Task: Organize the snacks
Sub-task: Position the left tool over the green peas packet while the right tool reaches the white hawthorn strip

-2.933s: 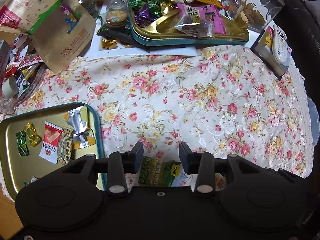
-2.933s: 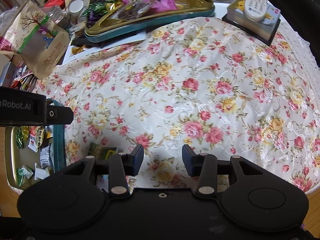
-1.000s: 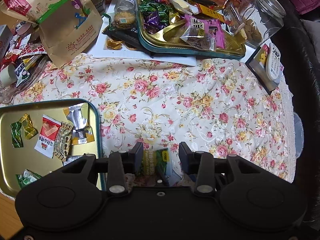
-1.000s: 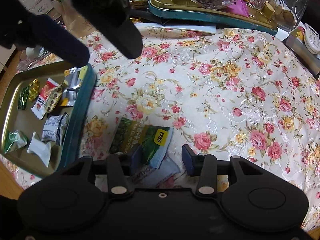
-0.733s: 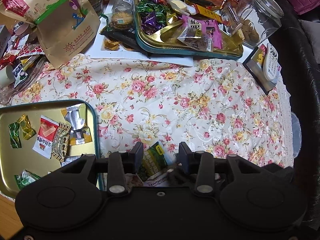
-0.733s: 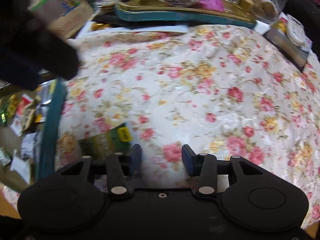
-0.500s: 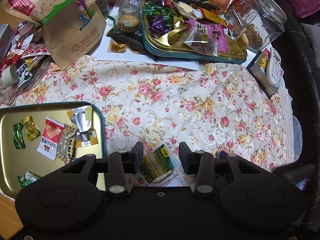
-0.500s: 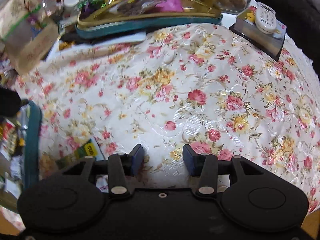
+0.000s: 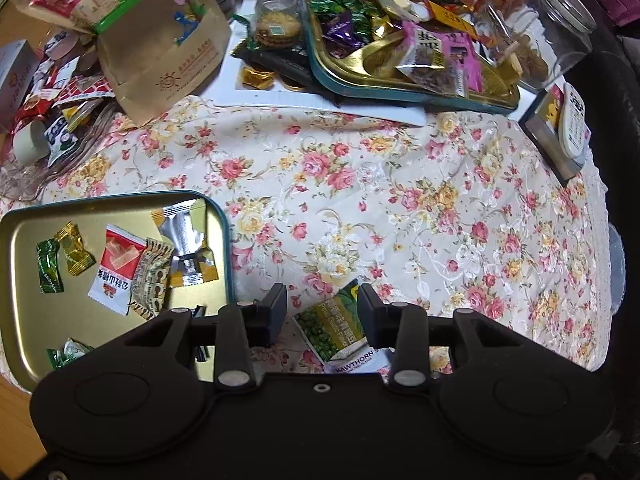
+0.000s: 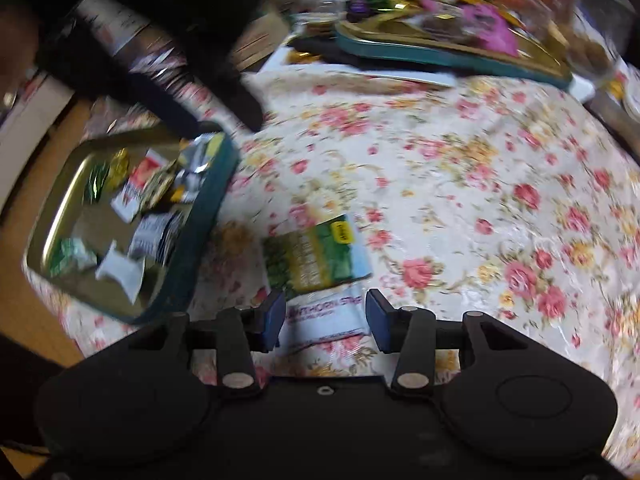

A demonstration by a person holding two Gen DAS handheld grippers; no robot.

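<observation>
A green and white hawthorn snack packet (image 9: 340, 330) lies flat on the floral tablecloth, just right of a gold tin tray with a teal rim (image 9: 224, 232) that holds several wrapped snacks. My left gripper (image 9: 322, 306) is open and empty, hovering with the packet between its fingers. In the blurred right wrist view the same packet (image 10: 316, 256) lies just ahead of my open, empty right gripper (image 10: 326, 312), with the tray (image 10: 208, 216) to its left. The left gripper (image 10: 168, 60) shows there as a dark shape above the tray.
A second gold tray (image 9: 400, 92) heaped with candies sits at the back, with a glass jar (image 9: 548, 40), a brown paper bag (image 9: 160, 40) and loose wrappers (image 9: 52, 120) nearby. A remote on a box (image 9: 568, 128) lies at the right edge.
The right gripper has swung left, back toward the packet and tray, and its view is blurred by motion. The left gripper has shifted slightly; the packet still lies on the cloth.
</observation>
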